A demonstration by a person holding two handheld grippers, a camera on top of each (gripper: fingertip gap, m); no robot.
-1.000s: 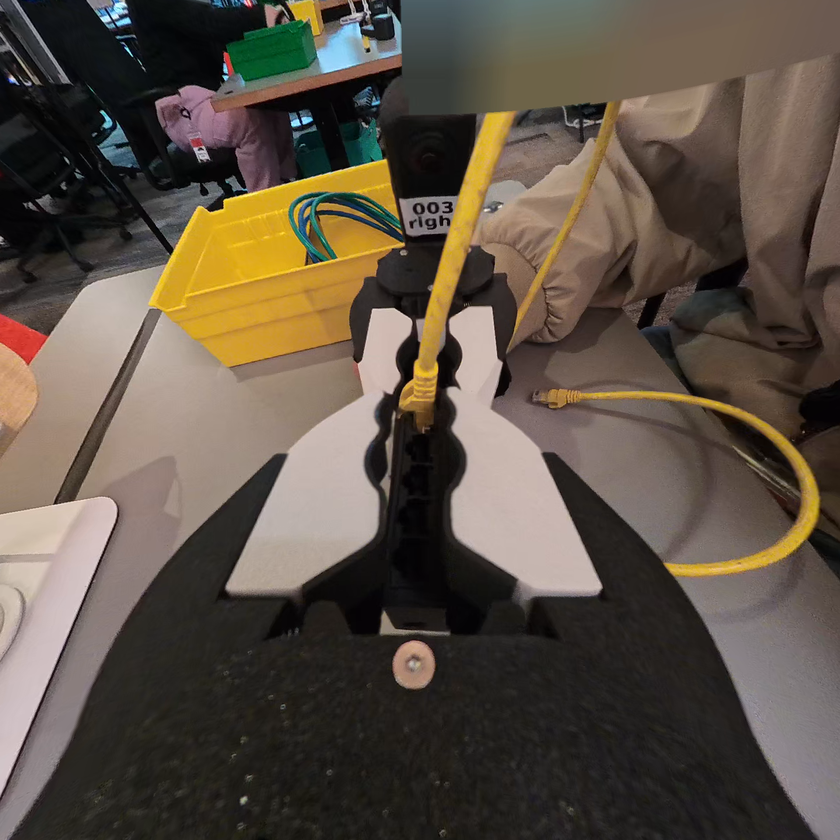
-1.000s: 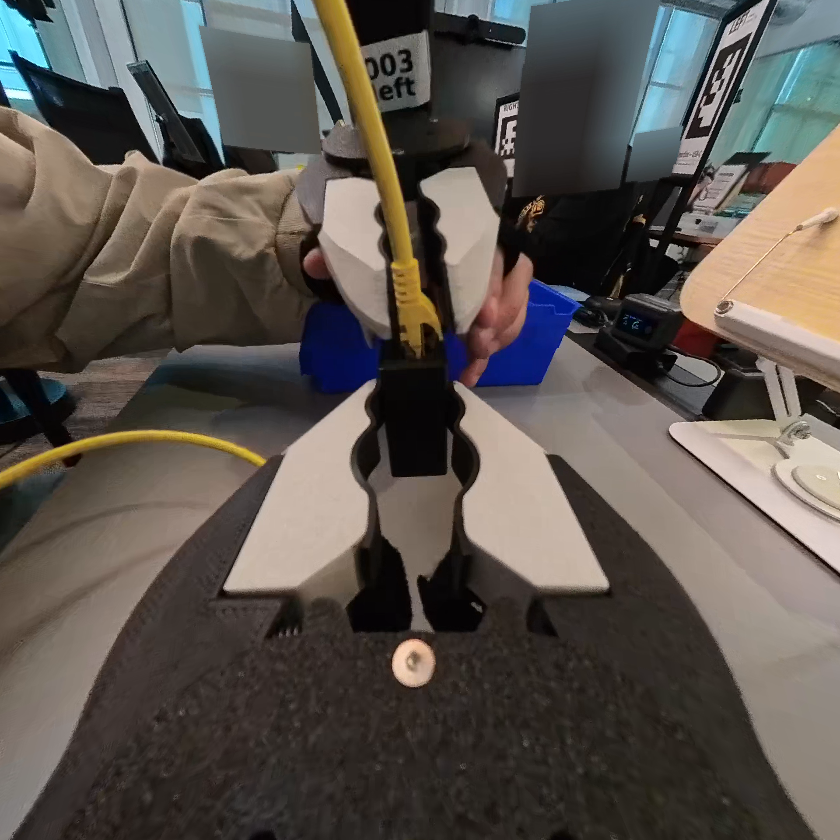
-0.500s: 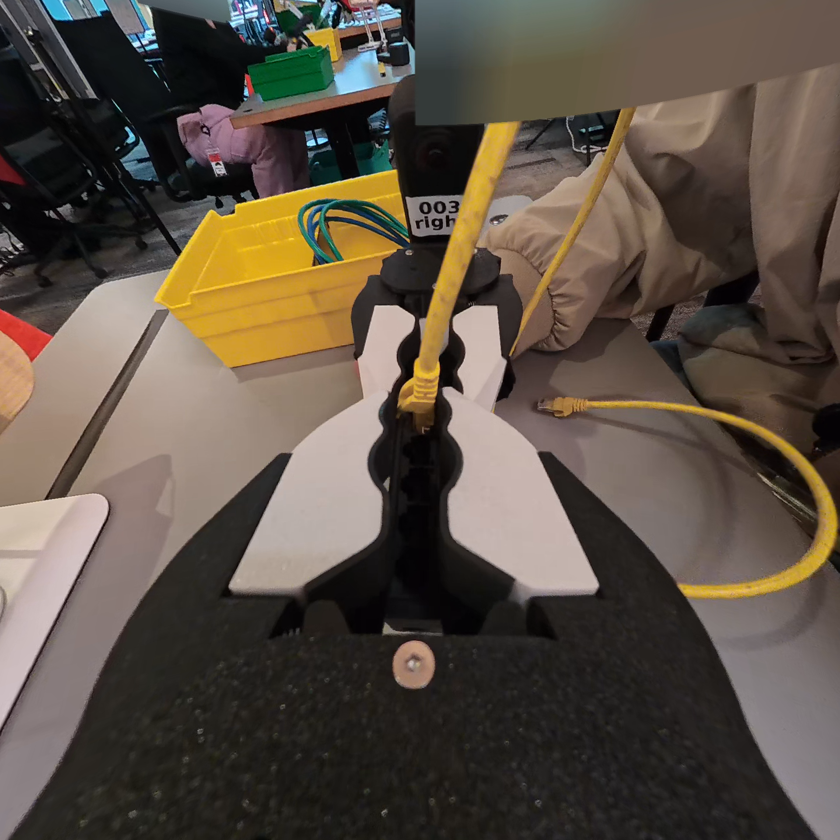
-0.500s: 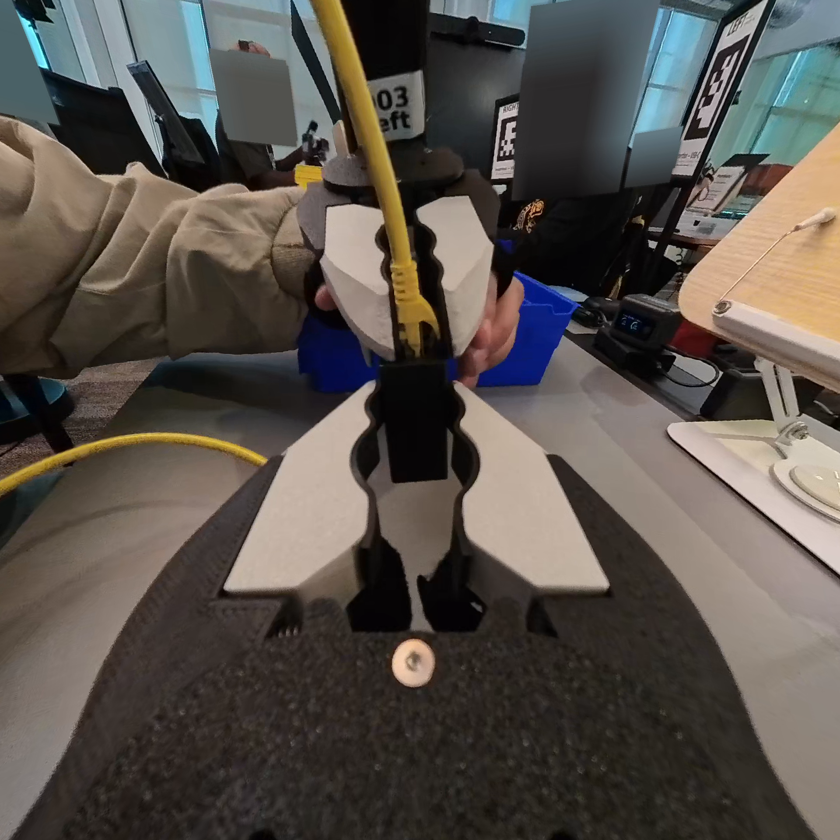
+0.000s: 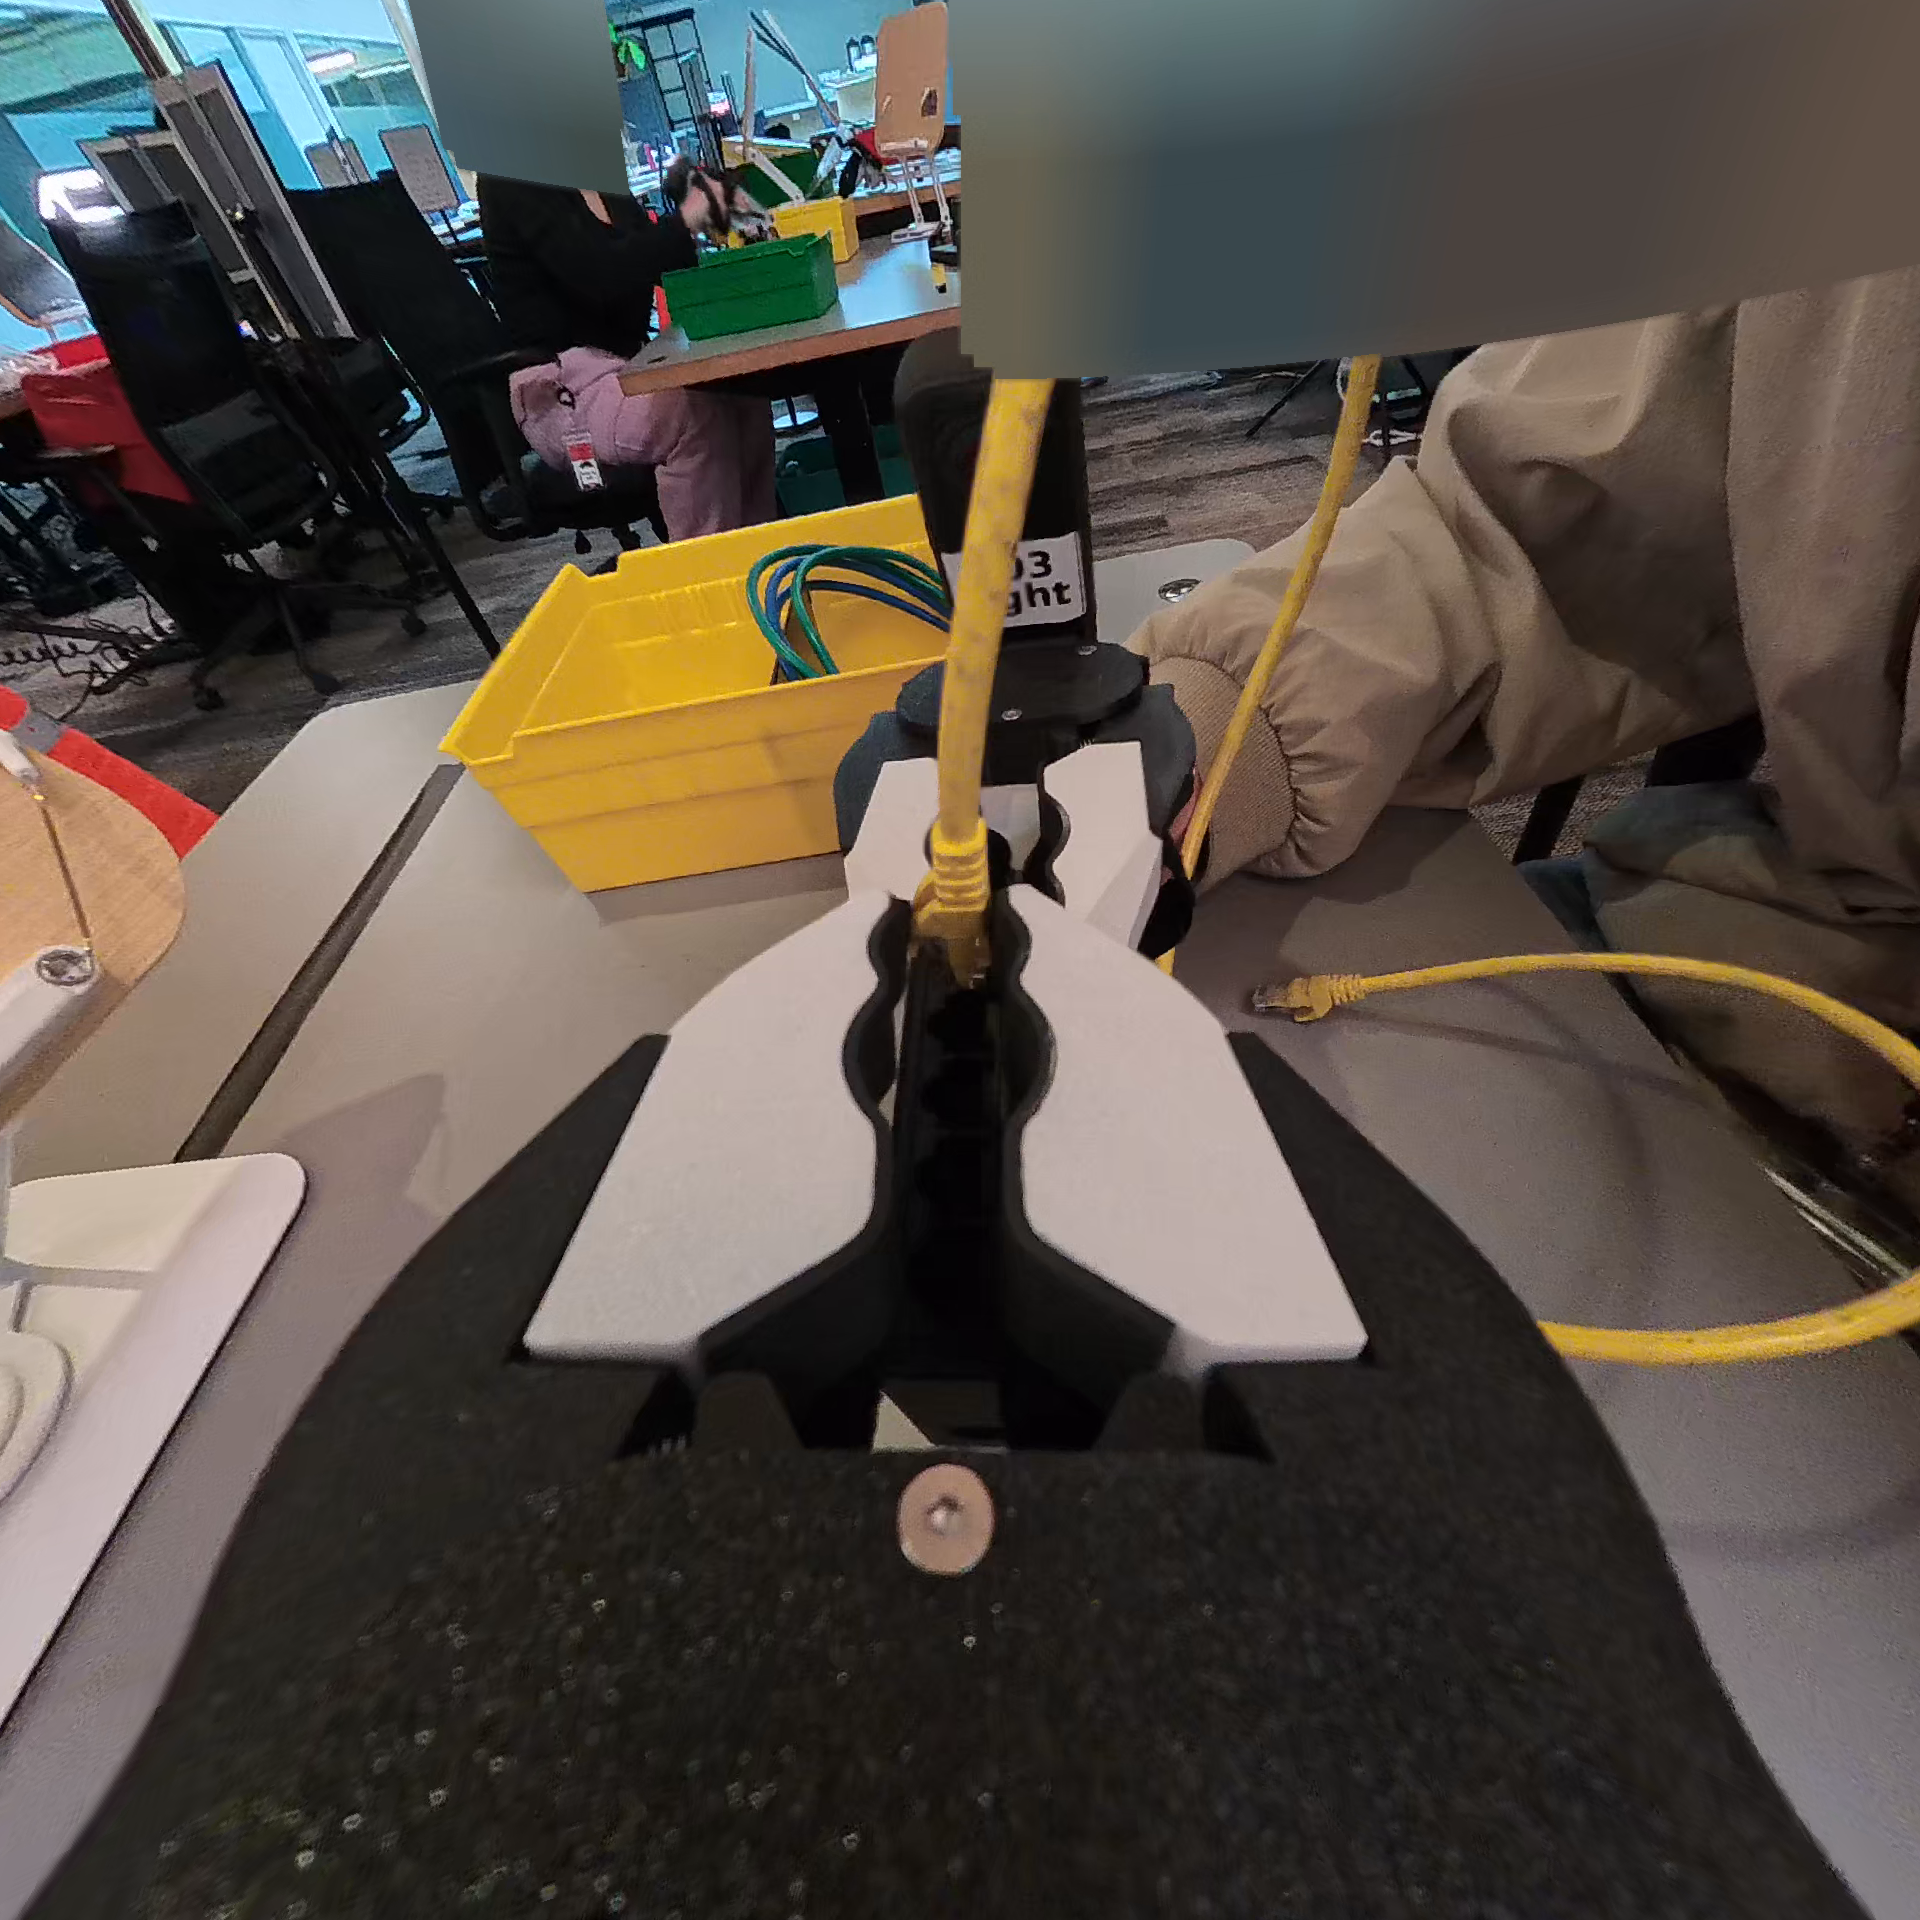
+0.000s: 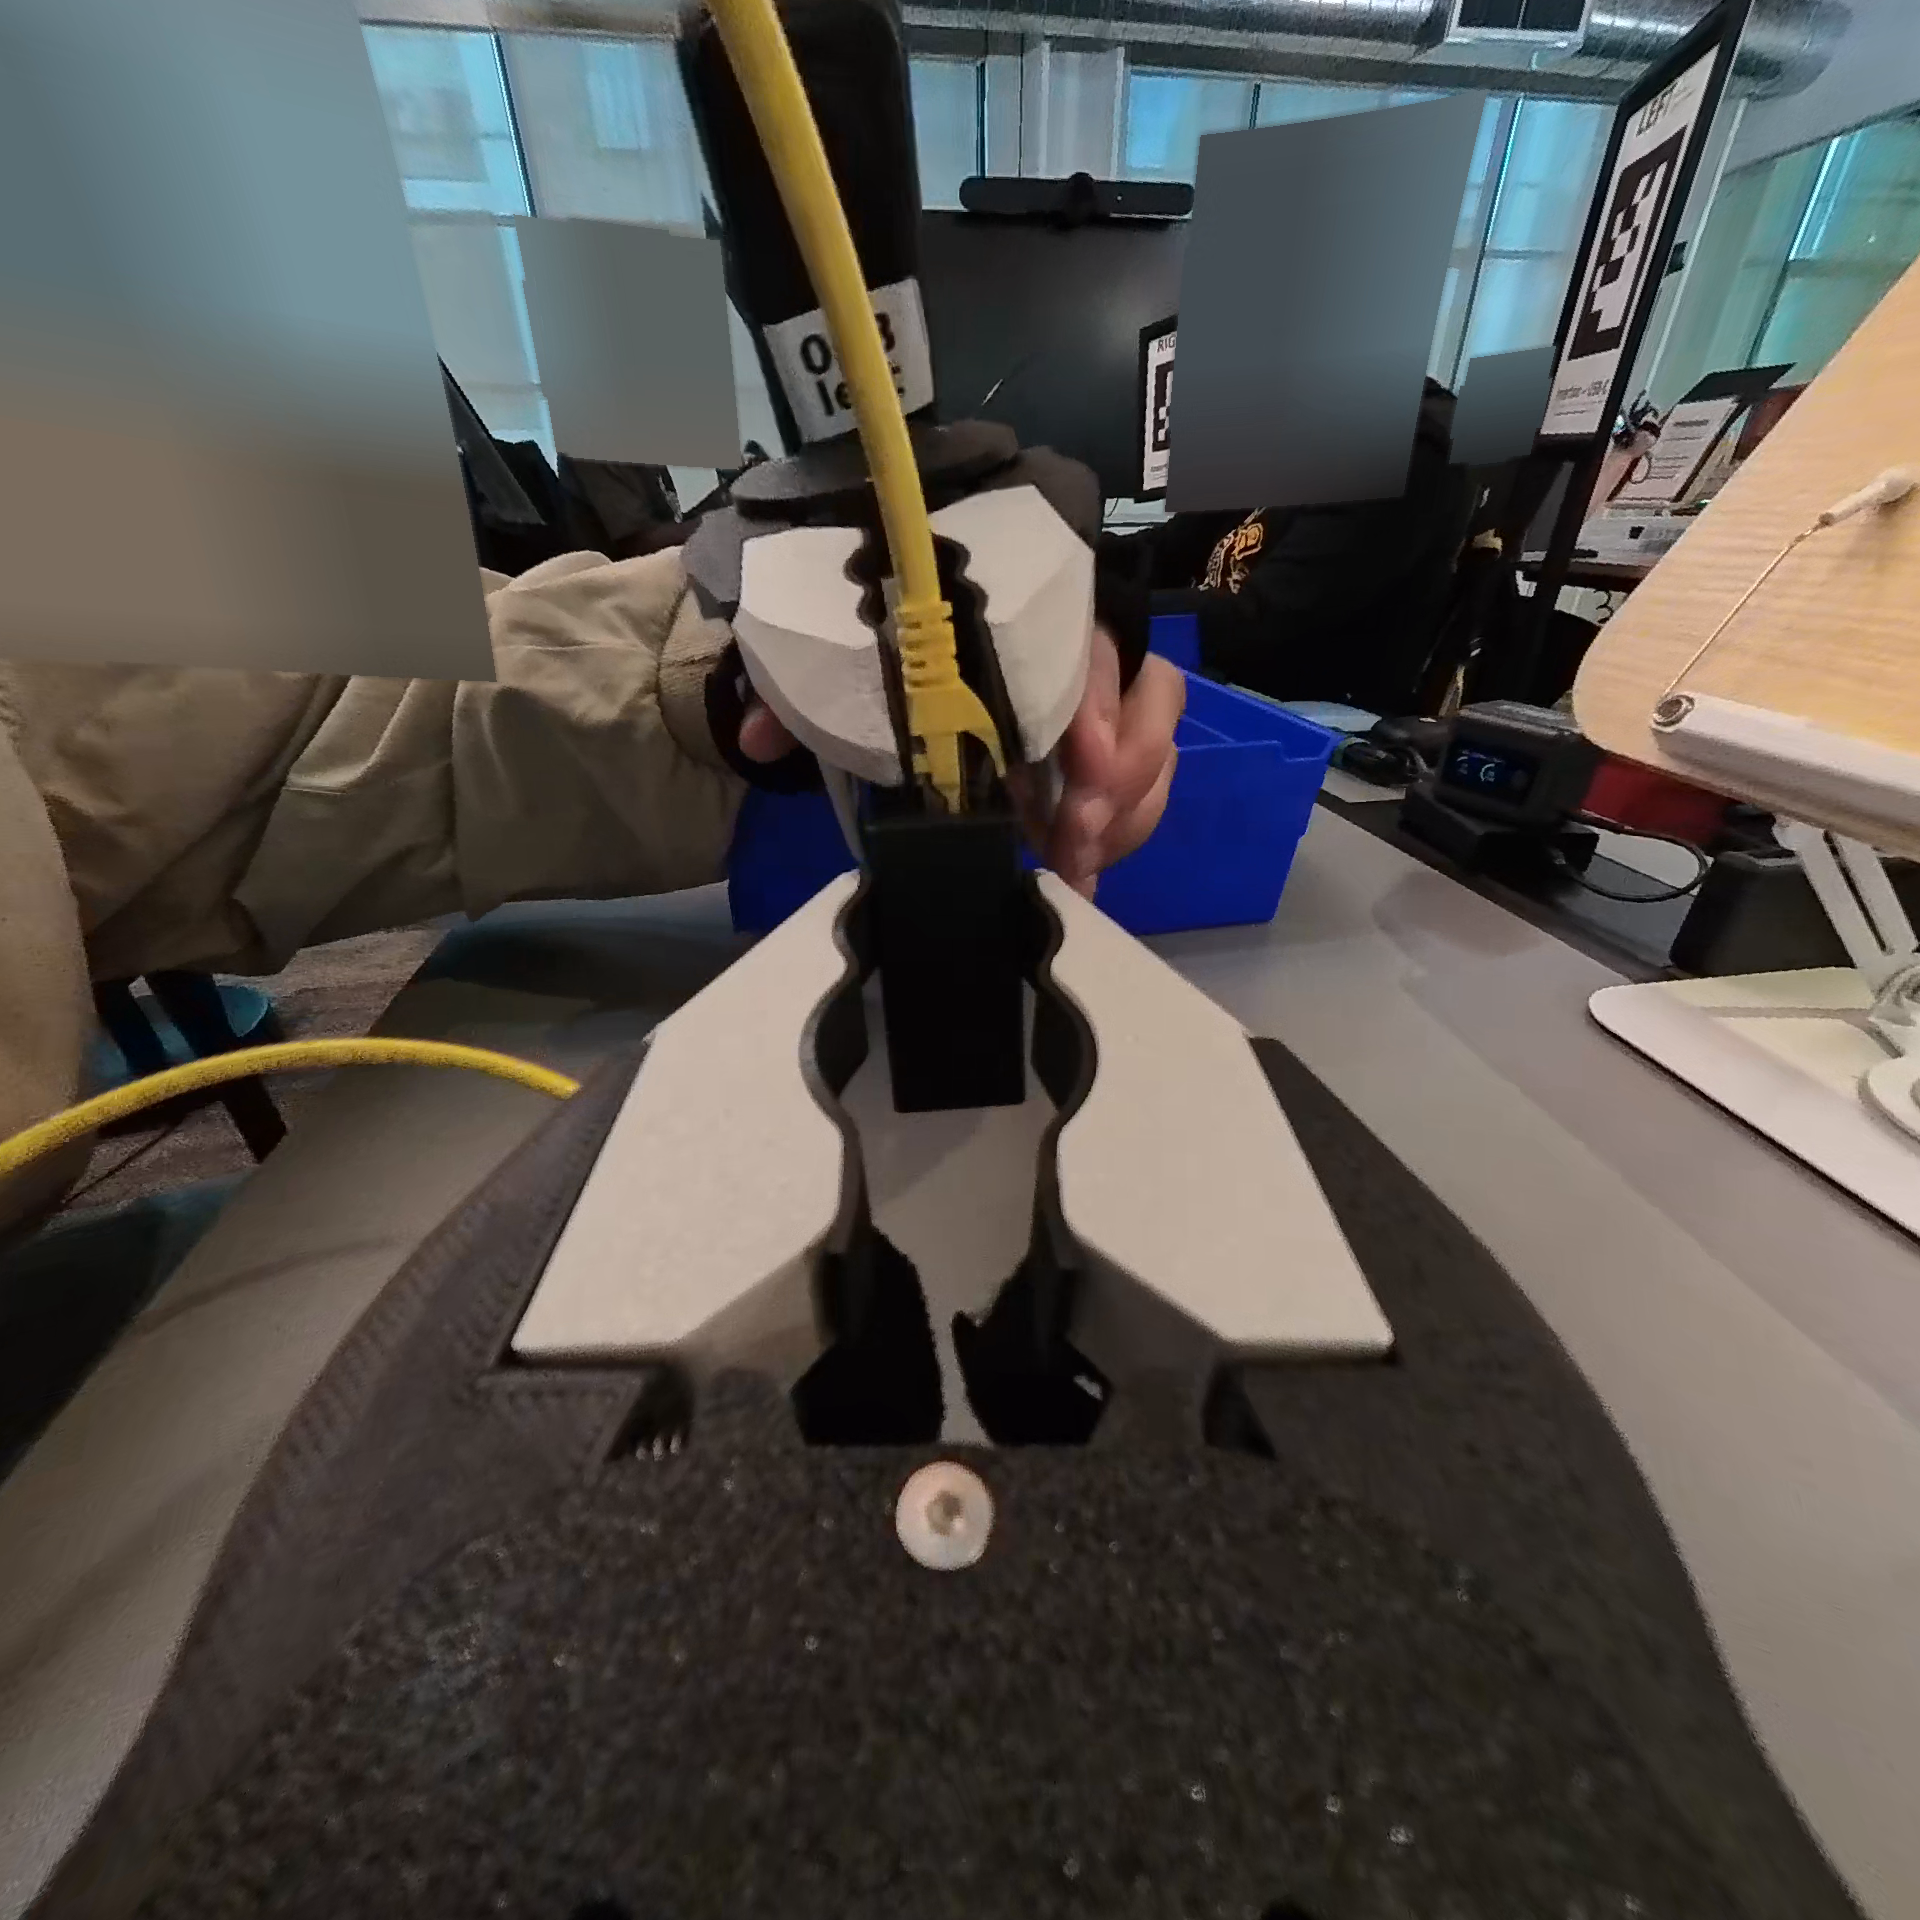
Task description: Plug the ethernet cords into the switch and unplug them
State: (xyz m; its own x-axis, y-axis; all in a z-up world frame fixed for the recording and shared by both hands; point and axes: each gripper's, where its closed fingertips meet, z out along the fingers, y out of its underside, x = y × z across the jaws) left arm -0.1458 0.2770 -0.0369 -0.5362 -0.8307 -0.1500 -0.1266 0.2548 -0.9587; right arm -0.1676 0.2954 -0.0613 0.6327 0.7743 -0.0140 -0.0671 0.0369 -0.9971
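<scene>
Black and narrow, the switch (image 6: 951, 987) sits clamped between the jaws of our right gripper (image 6: 948, 904), with the left gripper (image 5: 954, 920) closed on its far end. A yellow ethernet cord (image 5: 987, 623) has its plug (image 6: 940, 727) seated in the switch's end port. Only our left wrist view shows the cord's loose connector (image 5: 1299, 995) on the grey table (image 5: 1558, 1164) and the yellow bin (image 5: 665, 748); only our right shows the blue bin (image 6: 1205, 831).
</scene>
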